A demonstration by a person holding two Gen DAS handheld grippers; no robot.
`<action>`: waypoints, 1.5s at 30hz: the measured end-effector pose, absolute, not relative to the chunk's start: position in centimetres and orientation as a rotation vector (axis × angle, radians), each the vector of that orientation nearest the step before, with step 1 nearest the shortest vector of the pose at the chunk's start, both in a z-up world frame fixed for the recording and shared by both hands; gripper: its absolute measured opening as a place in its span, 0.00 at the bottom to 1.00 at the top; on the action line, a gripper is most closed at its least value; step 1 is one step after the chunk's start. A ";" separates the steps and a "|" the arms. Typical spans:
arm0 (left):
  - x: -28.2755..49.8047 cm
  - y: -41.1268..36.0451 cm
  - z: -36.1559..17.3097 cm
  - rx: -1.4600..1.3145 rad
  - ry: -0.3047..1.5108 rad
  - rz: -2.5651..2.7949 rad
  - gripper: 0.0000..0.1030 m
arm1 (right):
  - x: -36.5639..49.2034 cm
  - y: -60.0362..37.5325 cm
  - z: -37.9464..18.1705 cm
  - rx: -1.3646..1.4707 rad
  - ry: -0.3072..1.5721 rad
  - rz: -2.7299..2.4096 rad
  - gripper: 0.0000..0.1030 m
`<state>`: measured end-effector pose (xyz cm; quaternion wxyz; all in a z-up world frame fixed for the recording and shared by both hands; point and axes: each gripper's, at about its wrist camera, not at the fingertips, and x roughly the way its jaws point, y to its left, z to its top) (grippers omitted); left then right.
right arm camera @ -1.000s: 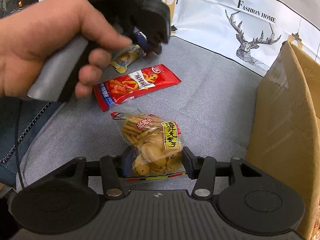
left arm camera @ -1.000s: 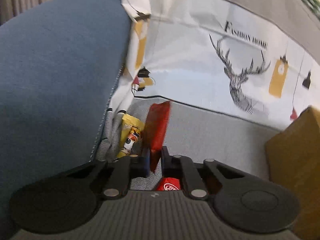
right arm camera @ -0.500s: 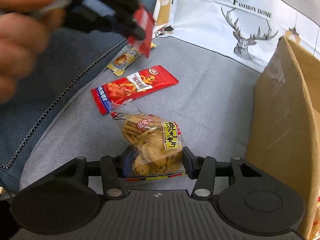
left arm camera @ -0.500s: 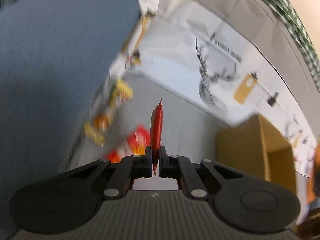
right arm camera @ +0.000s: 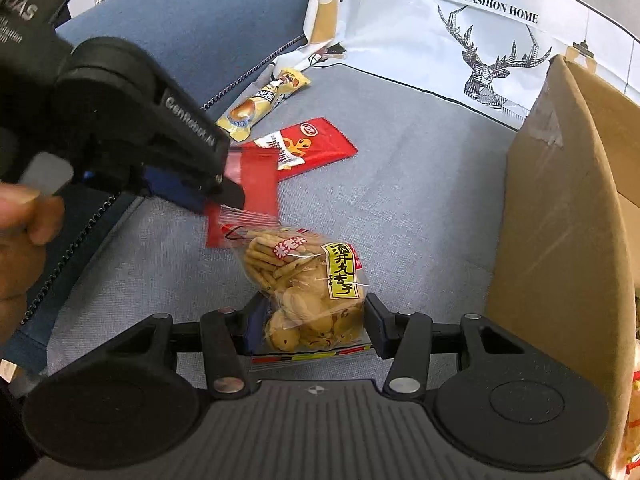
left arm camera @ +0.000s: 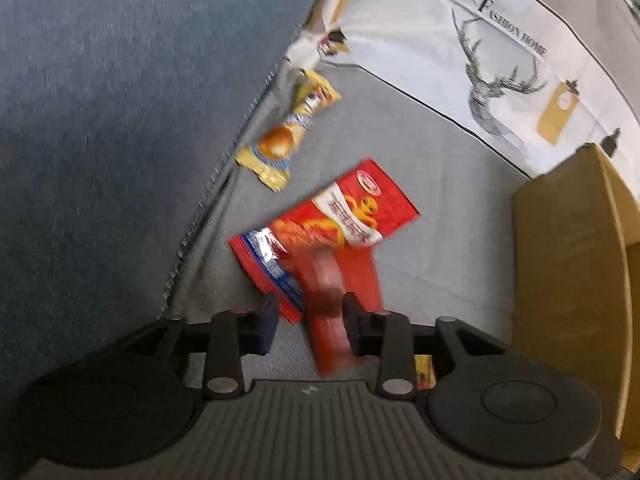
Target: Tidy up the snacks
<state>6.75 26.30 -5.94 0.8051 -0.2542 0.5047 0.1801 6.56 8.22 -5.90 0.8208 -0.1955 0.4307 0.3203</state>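
Spreading its jaws, the left gripper point(left arm camera: 307, 322) is letting a small red packet point(left arm camera: 328, 300) (blurred) slip, while the right gripper point(right arm camera: 308, 322) is pinching the cracker bag point(right arm camera: 310, 284).

The left gripper point(left arm camera: 308, 322) points steeply down, its jaws having just been opening and now parted. The right gripper point(right arm camera: 310, 326) angles down nearer, jaws partly closed.
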 end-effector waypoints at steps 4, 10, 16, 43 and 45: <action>6.9 26.5 -5.7 -0.584 1.055 0.400 0.50 | 6.7 8.4 -5.9 -0.416 0.916 0.679 0.51; 7.5 25.8 -6.2 -0.601 1.103 0.373 0.55 | 6.3 8.6 -5.9 -0.444 0.906 0.672 0.51; 8.0 24.3 -7.0 -0.595 1.126 0.391 0.61 | 6.1 8.7 -6.0 -0.454 0.906 0.659 0.51; 9.2 23.8 -2.9 -0.409 0.999 0.358 0.08 | 6.7 8.2 -4.4 -0.392 0.888 0.650 0.50; 9.0 23.9 -2.2 -0.419 0.985 0.355 0.08 | 6.6 8.1 -3.6 -0.380 0.868 0.652 0.50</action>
